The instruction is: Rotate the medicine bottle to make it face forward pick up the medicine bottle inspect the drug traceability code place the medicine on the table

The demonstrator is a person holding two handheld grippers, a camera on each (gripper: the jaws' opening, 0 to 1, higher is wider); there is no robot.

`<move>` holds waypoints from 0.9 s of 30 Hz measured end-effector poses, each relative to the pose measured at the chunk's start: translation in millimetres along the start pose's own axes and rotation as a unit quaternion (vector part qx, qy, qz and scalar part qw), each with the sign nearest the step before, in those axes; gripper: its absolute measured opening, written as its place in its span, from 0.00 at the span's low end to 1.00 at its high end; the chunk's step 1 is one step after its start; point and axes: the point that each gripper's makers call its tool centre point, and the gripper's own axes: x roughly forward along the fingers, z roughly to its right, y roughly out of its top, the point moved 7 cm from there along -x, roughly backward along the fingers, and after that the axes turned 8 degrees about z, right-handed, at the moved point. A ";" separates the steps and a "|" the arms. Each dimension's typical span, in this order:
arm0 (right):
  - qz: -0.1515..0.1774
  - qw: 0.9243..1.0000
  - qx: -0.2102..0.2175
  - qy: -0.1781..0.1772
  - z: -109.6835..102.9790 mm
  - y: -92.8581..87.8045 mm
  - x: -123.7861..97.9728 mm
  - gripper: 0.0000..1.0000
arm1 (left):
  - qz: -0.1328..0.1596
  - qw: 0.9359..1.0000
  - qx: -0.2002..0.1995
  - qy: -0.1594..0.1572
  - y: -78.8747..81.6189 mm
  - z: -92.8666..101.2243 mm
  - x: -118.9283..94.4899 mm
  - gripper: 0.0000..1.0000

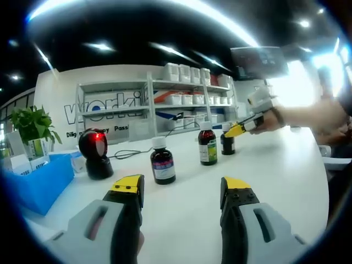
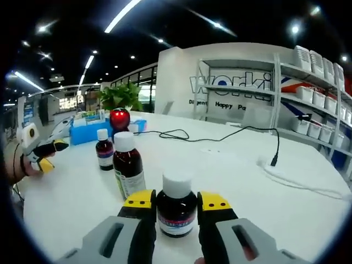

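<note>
Right now the white tabletop [image 1: 275, 165] carries everything: shelving [image 1: 154, 104] stands behind it, a blue bin [image 1: 38, 184] sits at its edge, and a black scanner [image 1: 96, 154] glows red. Three medicine bottles stand in a row. Your right claw [image 2: 175, 206] brackets the nearest small medicine bottle [image 2: 176, 206], yellow tips at either side of it; you can't tell whether they're touching. A green-labelled bottle [image 2: 127, 165] is just behind, a purple-labelled bottle [image 2: 104, 149] beyond. Your left claw [image 1: 181, 190] hangs released over bare tabletop, well apart from them.
</note>
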 end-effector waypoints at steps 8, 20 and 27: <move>0.021 0.998 -0.016 -0.055 -3.7 5.9 -1.5 0.15 | 0.001 1.000 0.000 0.000 0.0 0.0 0.0 0.48; 0.010 0.997 -0.066 0.036 -5.6 -3.7 0.5 0.30 | 0.002 1.000 0.000 -0.001 -0.3 0.0 0.1 0.48; 0.004 0.995 -0.081 0.059 -1.2 -12.2 0.0 0.28 | 0.001 1.000 0.000 0.000 -0.7 -1.3 0.0 0.48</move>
